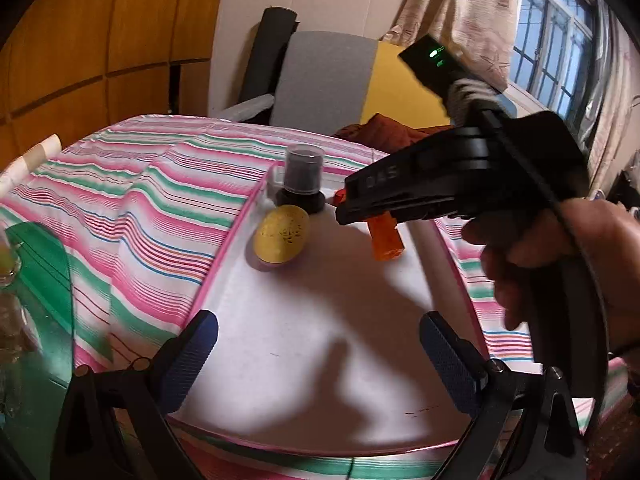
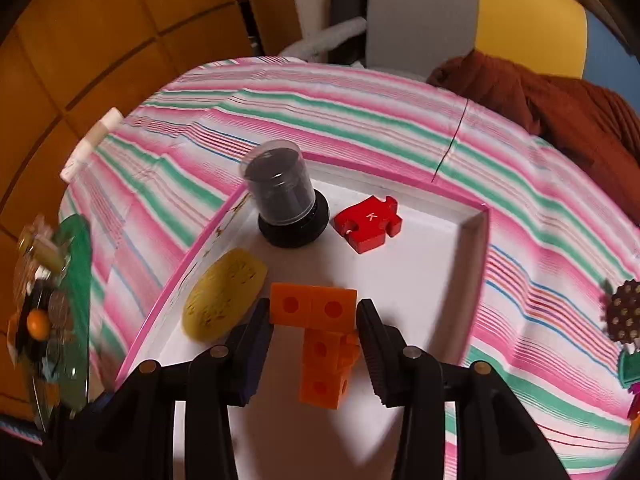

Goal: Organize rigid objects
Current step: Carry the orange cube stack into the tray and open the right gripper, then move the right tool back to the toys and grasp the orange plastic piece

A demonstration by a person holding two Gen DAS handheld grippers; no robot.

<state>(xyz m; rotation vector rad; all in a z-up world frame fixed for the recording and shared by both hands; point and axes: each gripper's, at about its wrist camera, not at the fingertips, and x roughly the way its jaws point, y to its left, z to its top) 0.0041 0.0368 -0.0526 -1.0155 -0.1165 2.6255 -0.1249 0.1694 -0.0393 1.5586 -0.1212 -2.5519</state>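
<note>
A white tray (image 2: 474, 248) with a pink rim (image 1: 222, 258) lies on a striped cloth. In it are a black cylinder under a clear cap (image 2: 280, 188) (image 1: 303, 178), a yellow oval piece (image 2: 224, 296) (image 1: 282, 234) and a red puzzle piece (image 2: 370, 222). My right gripper (image 2: 314, 318) is shut on an orange block piece (image 2: 332, 308) and holds it over the tray, close to the yellow oval. The left wrist view shows that gripper (image 1: 346, 210) from the side, with the orange piece (image 1: 384, 240) below it. My left gripper (image 1: 320, 340) stands open over the tray's near part, with nothing between its fingers.
A green glass plate (image 2: 78, 272) with small items sits at the left edge of the table. A brown cloth (image 2: 540, 96) lies at the back right. A spiky brown ball (image 2: 624, 312) and other toys lie at the right. A person's hand (image 1: 540, 256) holds the right gripper.
</note>
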